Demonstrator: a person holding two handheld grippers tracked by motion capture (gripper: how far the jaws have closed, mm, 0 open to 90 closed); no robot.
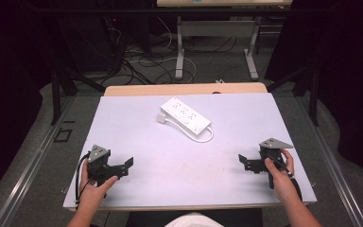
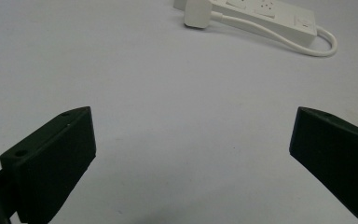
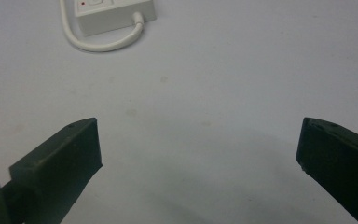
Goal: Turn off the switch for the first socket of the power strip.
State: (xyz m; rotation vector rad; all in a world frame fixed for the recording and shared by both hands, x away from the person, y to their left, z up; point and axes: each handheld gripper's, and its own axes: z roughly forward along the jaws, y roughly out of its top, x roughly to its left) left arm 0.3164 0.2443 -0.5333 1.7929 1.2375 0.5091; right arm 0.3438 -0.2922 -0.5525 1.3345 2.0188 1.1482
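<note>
Power strip (image 1: 185, 116), cord looped, mid-table | left gripper (image 1: 128, 164) and right gripper (image 1: 242, 161) flank it nearer, jaws spread, empty | pale table (image 1: 123, 118); floor cables (image 1: 137, 61) beyond.

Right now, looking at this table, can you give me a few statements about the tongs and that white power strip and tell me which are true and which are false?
1. The power strip lies on the table, apart from both tongs. True.
2. The left tongs are shut on the plug. False: their jaws stand wide open with nothing between them, and the plug lies beside the strip.
3. The right tongs are open. True.
4. The strip's cord hangs over the table edge. False: it loops on the tabletop next to the strip.
5. A person's hand holds each pair of tongs. True.
</note>
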